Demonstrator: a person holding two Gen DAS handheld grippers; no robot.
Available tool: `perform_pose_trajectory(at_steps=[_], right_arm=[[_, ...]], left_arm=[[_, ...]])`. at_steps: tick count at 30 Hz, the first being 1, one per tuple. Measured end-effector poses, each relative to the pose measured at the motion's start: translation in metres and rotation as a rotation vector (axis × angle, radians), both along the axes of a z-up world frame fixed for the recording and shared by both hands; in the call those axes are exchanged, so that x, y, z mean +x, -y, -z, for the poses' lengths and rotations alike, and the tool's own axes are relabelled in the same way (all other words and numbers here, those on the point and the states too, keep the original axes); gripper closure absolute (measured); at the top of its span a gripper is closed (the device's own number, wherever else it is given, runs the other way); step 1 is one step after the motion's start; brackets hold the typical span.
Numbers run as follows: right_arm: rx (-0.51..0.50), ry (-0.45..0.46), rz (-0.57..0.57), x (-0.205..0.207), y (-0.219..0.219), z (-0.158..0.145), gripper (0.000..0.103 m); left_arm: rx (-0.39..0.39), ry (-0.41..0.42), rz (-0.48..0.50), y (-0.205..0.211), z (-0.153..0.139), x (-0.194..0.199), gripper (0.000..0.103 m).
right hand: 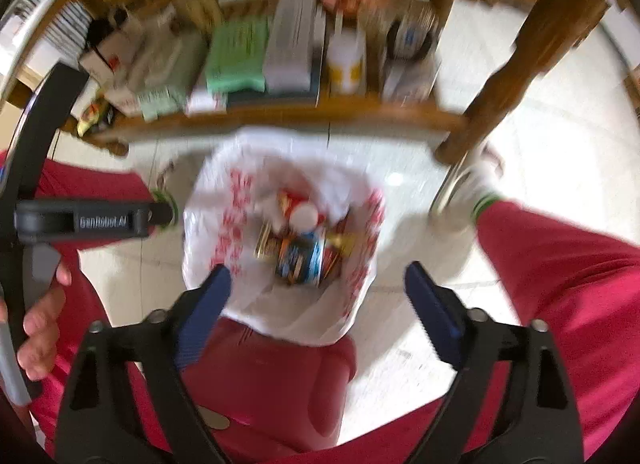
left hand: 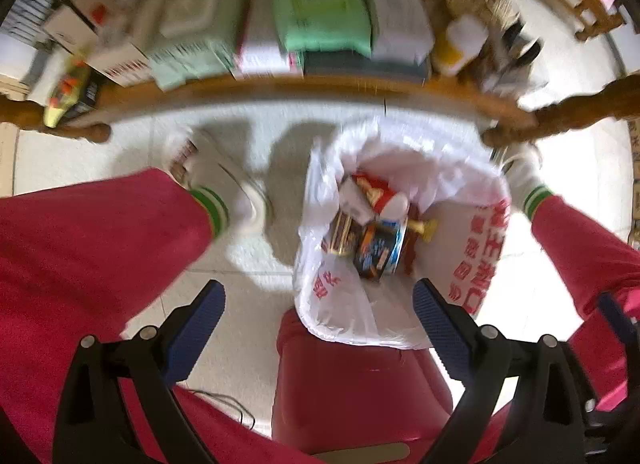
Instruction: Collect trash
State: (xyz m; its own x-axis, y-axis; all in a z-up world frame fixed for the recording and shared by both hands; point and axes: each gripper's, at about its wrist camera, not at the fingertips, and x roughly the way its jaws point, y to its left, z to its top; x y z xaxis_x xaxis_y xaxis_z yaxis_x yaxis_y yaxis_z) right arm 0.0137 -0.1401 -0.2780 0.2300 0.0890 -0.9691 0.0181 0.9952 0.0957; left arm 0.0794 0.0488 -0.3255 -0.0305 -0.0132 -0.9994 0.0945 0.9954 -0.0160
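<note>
Item: one white plastic trash bag (left hand: 400, 264) with red print, mouth open, standing on the pale floor tiles (left hand: 240, 304) directly in front of a red stool (left hand: 352, 384) and below a wooden shelf rail (left hand: 280, 84).

Contents, counted through blur: one blue-labelled tin (left hand: 380, 252), one brown-labelled tin (left hand: 340, 234), one red-and-white wrapper (left hand: 374, 192), one yellow piece (left hand: 426, 229); more could lie hidden.

Handling, judged: film thin, limp and slippery, the tins giving a modest bottom-heavy load; best pinched at the gathered rim or handle loops.

Tools: left gripper (left hand: 320, 328) and right gripper (right hand: 318, 304) both spread wide above the bag, nothing between their pads.

Persons: one, two red trouser legs either side of the bag.
</note>
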Motion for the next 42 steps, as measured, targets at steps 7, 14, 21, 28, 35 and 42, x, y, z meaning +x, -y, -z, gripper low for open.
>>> perform_pose_trajectory(at_steps=[7,14,21,28,35,42], right_arm=[[-0.070,0.196,-0.016,-0.013,-0.009,-0.069,0.010],[-0.094,0.350,0.014,-0.031,-0.010,-0.126,0.007],[-0.140,0.507,0.042,-0.056,-0.009,-0.180,0.007],[-0.155,0.675,0.095,-0.081,-0.005,-0.233,0.007],[-0.223,0.845,0.141,-0.112,-0.009,-0.276,0.007],[-0.254,0.936,0.156,-0.134,-0.015,-0.301,0.007]], left_arm=[[0.004,0.206,-0.007,0.001,-0.076,-0.025,0.011],[0.035,0.407,0.038,0.017,-0.141,-0.052,0.011],[0.043,0.634,0.048,0.025,-0.208,-0.077,0.010],[0.017,0.849,0.021,0.020,-0.275,-0.105,0.008],[0.002,0.996,-0.015,0.017,-0.323,-0.130,0.008],[-0.005,1.095,-0.031,0.013,-0.347,-0.151,0.008]])
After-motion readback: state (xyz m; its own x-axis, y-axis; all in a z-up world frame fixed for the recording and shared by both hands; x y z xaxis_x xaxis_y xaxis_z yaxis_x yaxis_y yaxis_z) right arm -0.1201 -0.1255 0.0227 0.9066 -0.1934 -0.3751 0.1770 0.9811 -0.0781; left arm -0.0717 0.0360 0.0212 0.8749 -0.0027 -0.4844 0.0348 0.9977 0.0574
